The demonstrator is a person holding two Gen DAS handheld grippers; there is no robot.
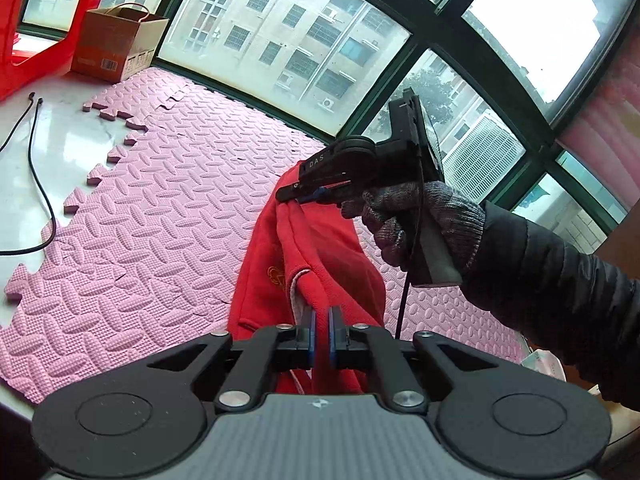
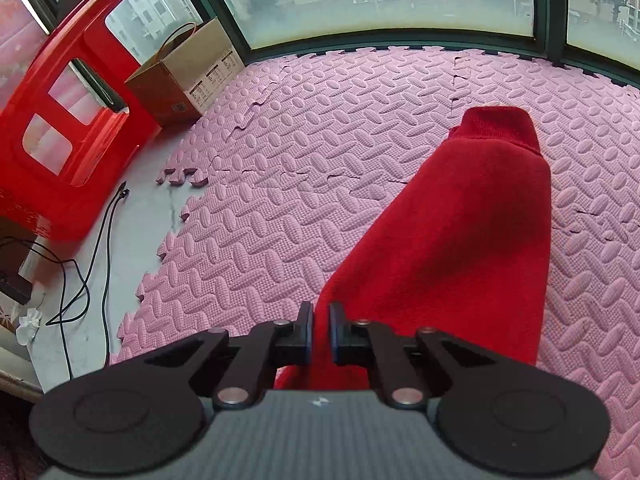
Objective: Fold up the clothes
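In the left wrist view the left gripper, at the bottom centre of the frame, has its jaws drawn close together on a fold of the red garment, with red cloth passing between the blue pads. The cloth rises from there toward the middle of the frame, where the right gripper pinches its upper edge. A gloved hand holds that gripper's handle, with a dark padded sleeve running off to the right edge. Stretched between the two grippers, the garment hangs in loose folds over the pink foam mat; whether its lower end touches the mat is hard to tell here.

In the right wrist view the right gripper, at the bottom centre, is likewise closed narrow on red cloth. From there the garment spreads up and to the right, ending in a ribbed cuff or hem lying on the mat in the upper right.

At the upper left of both views stand a cardboard box and a red plastic stool. Black cables trail over the pale floor at the left edge.
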